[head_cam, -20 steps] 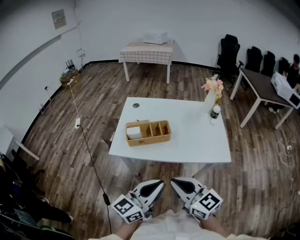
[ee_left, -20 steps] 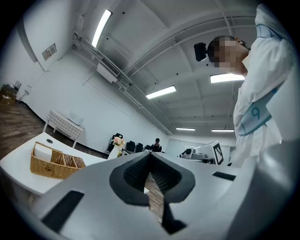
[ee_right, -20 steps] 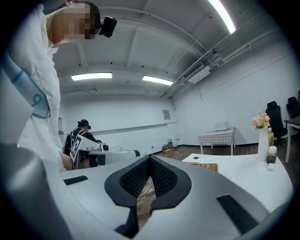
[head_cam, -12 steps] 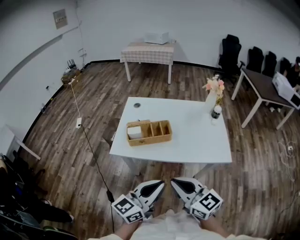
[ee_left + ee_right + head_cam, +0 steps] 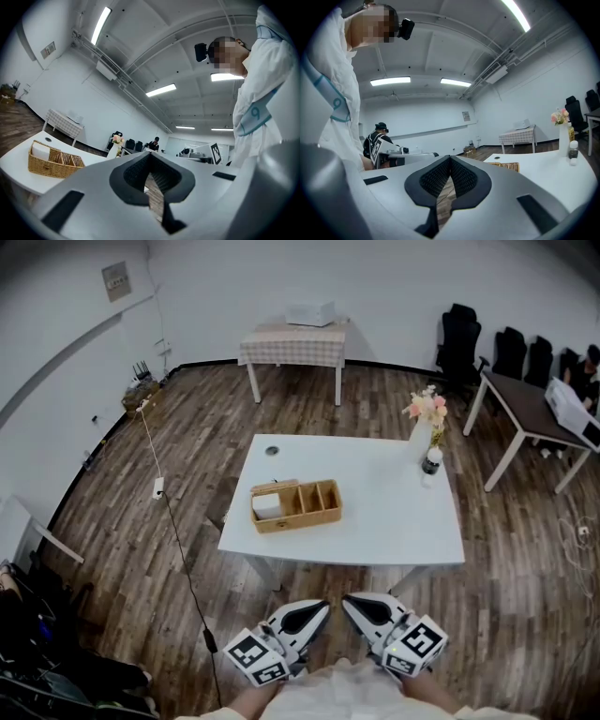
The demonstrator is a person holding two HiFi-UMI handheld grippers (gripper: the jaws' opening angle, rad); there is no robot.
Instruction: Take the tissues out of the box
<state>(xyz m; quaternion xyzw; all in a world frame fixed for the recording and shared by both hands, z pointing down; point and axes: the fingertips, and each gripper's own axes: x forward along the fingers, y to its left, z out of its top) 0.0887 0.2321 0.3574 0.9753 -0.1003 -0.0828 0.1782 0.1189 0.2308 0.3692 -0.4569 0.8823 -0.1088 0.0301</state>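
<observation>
A woven basket box (image 5: 295, 506) with several compartments sits on the white table (image 5: 375, 521); white tissues (image 5: 266, 505) fill its left compartment. The basket also shows in the left gripper view (image 5: 51, 161), and only its edge in the right gripper view (image 5: 506, 166). Both grippers are held low near the person's body, well short of the table's near edge. My left gripper (image 5: 322, 608) is shut with nothing in it. My right gripper (image 5: 349, 603) is shut and empty too, tips pointing toward the left one.
A vase of flowers (image 5: 425, 424) and a small bottle (image 5: 430, 465) stand at the table's far right corner, a small round object (image 5: 271, 451) at far left. A cable (image 5: 178, 540) runs across the wooden floor. A side table (image 5: 292, 351), desk (image 5: 527, 418) and chairs (image 5: 457, 348) stand beyond.
Only the head camera has shifted slightly; grippers, basket and tissues are where they were.
</observation>
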